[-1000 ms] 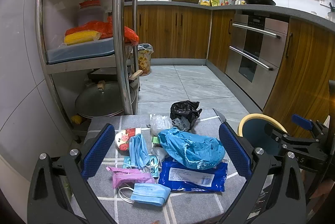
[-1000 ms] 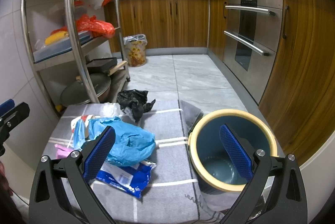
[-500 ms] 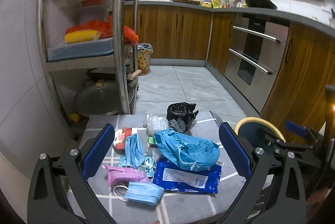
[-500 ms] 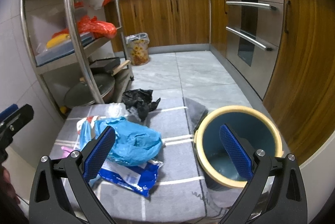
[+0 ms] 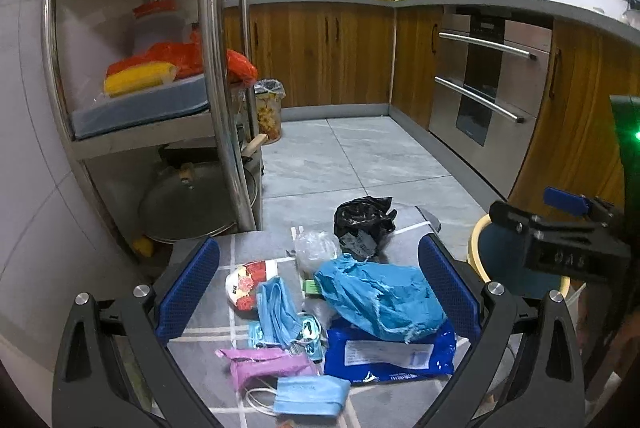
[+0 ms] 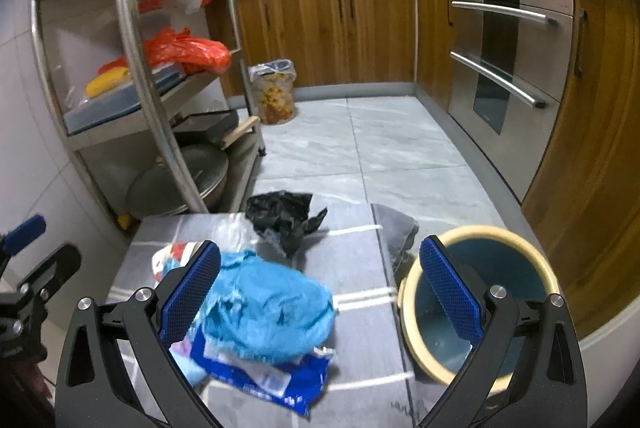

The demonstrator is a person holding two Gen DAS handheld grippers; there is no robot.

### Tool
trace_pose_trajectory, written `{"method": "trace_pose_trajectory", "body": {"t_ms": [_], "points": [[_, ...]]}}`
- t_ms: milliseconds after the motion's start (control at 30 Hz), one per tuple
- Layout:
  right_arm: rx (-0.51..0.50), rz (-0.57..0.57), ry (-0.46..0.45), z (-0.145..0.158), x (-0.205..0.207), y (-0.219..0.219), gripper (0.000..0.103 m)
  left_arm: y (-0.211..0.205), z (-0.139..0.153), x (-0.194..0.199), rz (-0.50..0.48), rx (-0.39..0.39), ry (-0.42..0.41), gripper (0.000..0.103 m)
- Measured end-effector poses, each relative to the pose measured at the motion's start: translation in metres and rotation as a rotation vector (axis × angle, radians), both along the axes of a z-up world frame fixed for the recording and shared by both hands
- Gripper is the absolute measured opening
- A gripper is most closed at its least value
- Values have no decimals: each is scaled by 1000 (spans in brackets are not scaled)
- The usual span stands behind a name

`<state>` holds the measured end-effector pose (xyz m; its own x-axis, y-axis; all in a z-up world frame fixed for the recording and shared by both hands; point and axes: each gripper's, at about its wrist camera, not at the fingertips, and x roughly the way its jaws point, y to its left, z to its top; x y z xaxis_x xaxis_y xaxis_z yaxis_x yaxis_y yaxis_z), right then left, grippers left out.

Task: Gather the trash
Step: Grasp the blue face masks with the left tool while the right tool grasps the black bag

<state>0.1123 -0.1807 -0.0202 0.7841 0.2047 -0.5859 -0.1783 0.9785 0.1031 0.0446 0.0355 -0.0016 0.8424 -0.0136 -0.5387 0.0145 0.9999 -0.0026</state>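
Left gripper (image 5: 318, 284): jaws spread wide, holding nothing, poised above the trash pile on the grey checked cloth (image 5: 208, 332); right gripper (image 6: 320, 284): jaws equally wide, empty. Crumpled light-blue bag (image 6: 268, 308) lies between both jaw pairs, atop a dark-blue wrapper (image 5: 388, 356); face masks (image 5: 276, 312) and pink packet (image 5: 268, 364) lie left of it, black bag (image 5: 362, 220) beyond; the blue bin (image 6: 480, 296) stands just beside the cloth, behind the right finger.

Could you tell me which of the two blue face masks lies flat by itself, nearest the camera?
The folded face mask with white ear loops, in front of the pink packet. The other mask lies crumpled farther back beside the red-patterned wrapper.
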Motion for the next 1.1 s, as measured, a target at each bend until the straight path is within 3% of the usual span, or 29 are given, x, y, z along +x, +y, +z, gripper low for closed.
{"method": "trace_pose_trajectory", "body": {"t_ms": [200,333,533,733,867,1000,1100], "points": [[-114,124,-25,6,43,25,99,23,-15,27,53,-34,65,97],[-77,209,-49,7,73,27,99,36,-28,43,100,15,109,97],[-71,287,53,-23,120,46,97,50,-58,67,135,44,195,97],[-56,316,162,-58,147,62,92,58,-102,89,136,36,313,81],[-52,328,218,-75,159,68,78,65,-127,101,145,-24,393,72],[-79,360,260,-91,169,78,69,56,-143,109,116,-9,422,70],[-80,370,294,-100,175,83,60,53,-150,114,101,-16,449,61]]}}
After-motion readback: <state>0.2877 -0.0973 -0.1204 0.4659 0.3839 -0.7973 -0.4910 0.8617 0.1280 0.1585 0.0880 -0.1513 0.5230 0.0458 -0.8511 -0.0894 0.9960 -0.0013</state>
